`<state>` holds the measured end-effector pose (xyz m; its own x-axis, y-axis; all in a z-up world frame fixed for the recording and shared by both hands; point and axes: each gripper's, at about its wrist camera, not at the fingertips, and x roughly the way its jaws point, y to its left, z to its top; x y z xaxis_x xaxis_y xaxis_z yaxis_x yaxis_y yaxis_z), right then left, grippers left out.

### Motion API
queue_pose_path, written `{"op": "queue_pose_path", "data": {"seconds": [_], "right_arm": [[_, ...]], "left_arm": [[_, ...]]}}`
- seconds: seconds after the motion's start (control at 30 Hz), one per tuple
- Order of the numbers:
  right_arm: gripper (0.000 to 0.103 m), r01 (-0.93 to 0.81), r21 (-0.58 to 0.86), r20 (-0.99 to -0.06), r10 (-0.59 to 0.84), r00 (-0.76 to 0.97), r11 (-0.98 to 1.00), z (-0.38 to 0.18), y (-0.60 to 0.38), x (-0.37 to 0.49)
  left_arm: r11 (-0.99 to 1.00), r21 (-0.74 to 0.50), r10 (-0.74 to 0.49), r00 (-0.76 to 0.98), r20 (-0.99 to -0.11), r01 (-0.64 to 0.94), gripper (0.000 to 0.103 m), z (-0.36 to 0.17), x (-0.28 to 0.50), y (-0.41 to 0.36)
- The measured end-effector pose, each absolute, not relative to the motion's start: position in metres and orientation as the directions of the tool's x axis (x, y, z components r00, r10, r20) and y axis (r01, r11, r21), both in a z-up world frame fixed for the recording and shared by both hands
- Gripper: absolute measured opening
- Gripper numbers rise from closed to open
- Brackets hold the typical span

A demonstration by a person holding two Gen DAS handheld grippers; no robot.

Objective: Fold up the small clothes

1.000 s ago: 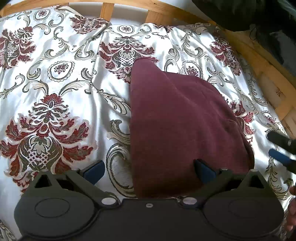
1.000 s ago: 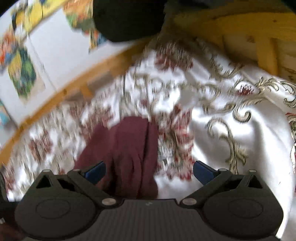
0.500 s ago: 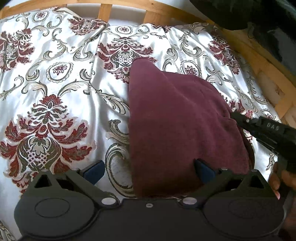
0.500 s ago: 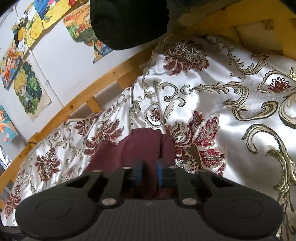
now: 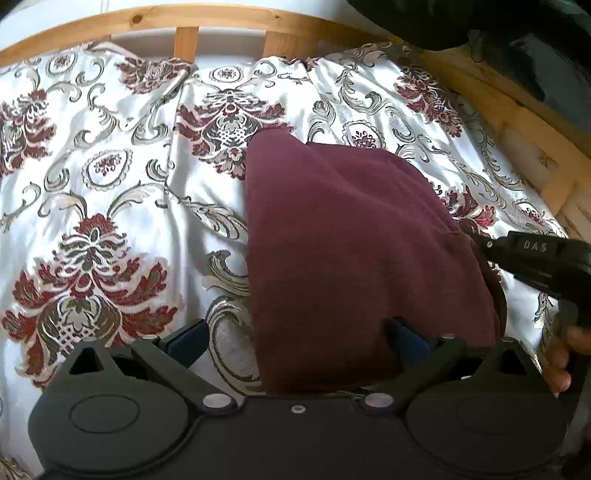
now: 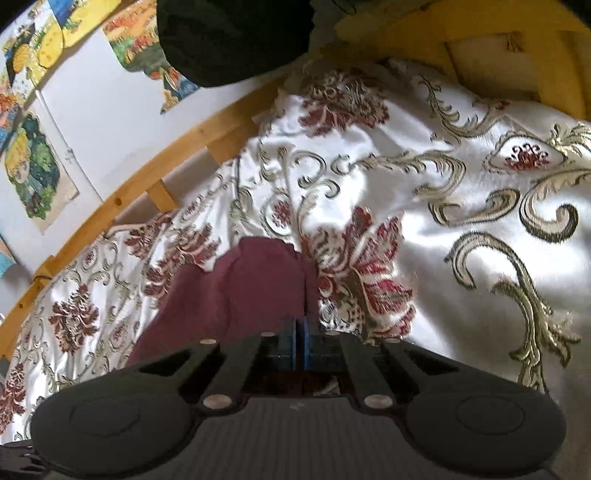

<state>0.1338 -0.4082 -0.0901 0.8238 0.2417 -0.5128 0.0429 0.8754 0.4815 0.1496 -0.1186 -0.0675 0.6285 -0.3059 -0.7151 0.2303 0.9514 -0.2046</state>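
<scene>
Nearest the left wrist camera, the left gripper (image 5: 295, 334) hangs over the near end of the maroon garment (image 5: 354, 251) with its jaws spread wide. One blue pad (image 5: 186, 338) sits over the bedspread to the left of the cloth, and the other rests on top of the cloth. Nothing is clamped between them. It looks parked there so that it can take the near hem once the other side is secured.

In the right wrist view, the right gripper (image 6: 298, 341) has its blue pads pressed together on a fold at the garment's right edge, where the cloth bunches into a ridge running away from the tips. The left view shows the same tool coming in from the right, its dark nose meeting the edge of the cloth and a hand (image 5: 559, 360) wrapped around its handle. Pinching the side edge is likely meant to give a firm hold for carrying that side over the middle.

The garment lies partly folded on the patterned bedspread (image 5: 110, 206), narrowing to a point at its far end. Beyond it, the wooden bed rail (image 5: 184, 22) curves along the wall, where colourful pictures (image 6: 35, 173) hang. A dark bundle (image 6: 236, 37) rests on the far corner.
</scene>
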Motion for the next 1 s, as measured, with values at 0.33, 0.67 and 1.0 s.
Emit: {"op": "queue_pose_path", "data": {"seconds": [0.33, 0.67, 1.0], "right_arm": [[0.004, 0.058, 0.498, -0.526, 0.249, 0.813, 0.865, -0.0970, -0.4117, 0.1353], [0.007, 0.057, 0.486, -0.526, 0.240, 0.816, 0.872, -0.0930, -0.4099, 0.1356], [0.076, 0.044, 0.543, -0.469, 0.260, 0.844, 0.838, -0.0920, -0.4158, 0.1377]], "left_arm": [[0.950, -0.214, -0.310, 0.626, -0.716, 0.226, 0.102, -0.0711, 0.1510, -0.1209], [0.950, -0.212, -0.310, 0.626, -0.715, 0.228, 0.102, -0.0720, 0.1509, -0.1211], [0.950, -0.215, -0.311, 0.626, -0.715, 0.225, 0.102, -0.0724, 0.1510, -0.1207]]}}
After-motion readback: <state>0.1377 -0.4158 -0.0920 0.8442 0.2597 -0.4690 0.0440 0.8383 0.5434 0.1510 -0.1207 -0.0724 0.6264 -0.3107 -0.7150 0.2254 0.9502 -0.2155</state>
